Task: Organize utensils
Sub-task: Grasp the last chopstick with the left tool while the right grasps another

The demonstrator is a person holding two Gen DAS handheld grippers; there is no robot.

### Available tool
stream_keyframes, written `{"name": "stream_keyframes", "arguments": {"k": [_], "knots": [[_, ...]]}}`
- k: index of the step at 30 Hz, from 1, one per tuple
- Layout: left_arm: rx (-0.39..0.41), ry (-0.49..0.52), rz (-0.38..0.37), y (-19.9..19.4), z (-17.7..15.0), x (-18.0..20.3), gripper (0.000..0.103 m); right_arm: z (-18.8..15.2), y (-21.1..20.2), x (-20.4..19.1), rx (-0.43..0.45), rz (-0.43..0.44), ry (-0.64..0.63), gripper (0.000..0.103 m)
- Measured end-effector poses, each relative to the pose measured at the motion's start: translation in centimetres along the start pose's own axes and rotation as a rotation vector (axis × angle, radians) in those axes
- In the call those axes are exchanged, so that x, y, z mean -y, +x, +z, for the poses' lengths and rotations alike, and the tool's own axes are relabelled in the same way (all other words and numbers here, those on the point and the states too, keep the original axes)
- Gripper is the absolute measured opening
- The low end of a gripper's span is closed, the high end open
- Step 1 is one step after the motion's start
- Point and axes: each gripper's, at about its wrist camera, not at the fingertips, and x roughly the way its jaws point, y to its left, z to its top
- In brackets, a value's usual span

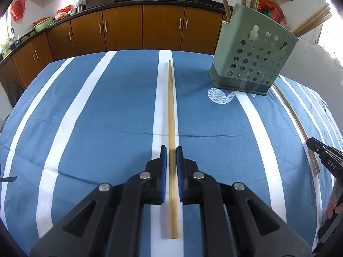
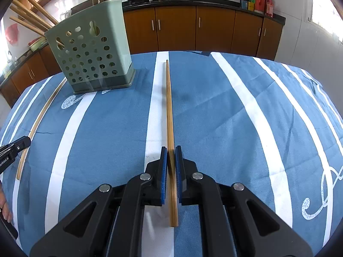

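We find the left gripper [image 1: 171,152] clamped on a pale wooden chopstick [image 1: 171,107], its blue pads [image 1: 164,167] pressing the shaft near the thick end, the tip running out ahead over a white stripe of the cloth. The right gripper [image 2: 170,152] is likewise closed on a darker chopstick [image 2: 169,107], gripped toward its butt, the thin end pointing away. Each stick lies low against the bench [image 1: 96,111]; whether either is lifted clear we cannot tell.

The green perforated utensil holder [image 1: 253,57] stands upright between the two grippers, to the right of the left one and to the left of the right one, with several sticks already leaning from its top.

In our judgement the step in hand is carrying both chopsticks to that holder. To do it well, each should be raised with the grip kept firm so the long free end does not swing, tipped toward vertical above the holder's mouth, and lowered past the sticks already inside. One gripper should go first, since both converge on the same opening.
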Motion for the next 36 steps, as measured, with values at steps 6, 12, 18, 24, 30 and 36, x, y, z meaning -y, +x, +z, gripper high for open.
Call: {"name": "stream_keyframes", "arguments": {"k": [6, 12, 18, 24, 30, 36], "knots": [[0.0, -0.004, 0.0, -0.11, 0.05, 0.03, 0.011, 0.04, 0.09, -0.02, -0.001, 0.004, 0.004, 0.009], [0.001, -0.022, -0.022, -0.13, 0.11, -0.35, 0.011, 0.03, 0.13, 0.06, -0.001, 0.008, 0.008, 0.009], [0.0, -0.03, -0.031, -0.14, 0.18, -0.55, 0.011, 0.03, 0.17, 0.1, -0.001, 0.012, 0.012, 0.009], [0.001, -0.034, -0.035, -0.11, 0.22, -0.51, 0.011, 0.04, 0.16, 0.08, -0.001, 0.013, 0.013, 0.009], [0.001, -0.036, -0.036, -0.14, 0.19, -0.52, 0.011, 0.02, 0.17, 0.11, -0.001, 0.013, 0.014, 0.009], [0.001, -0.036, -0.036, -0.16, 0.19, -0.54, 0.011, 0.02, 0.19, 0.02, -0.001, 0.013, 0.015, 0.009]]}}
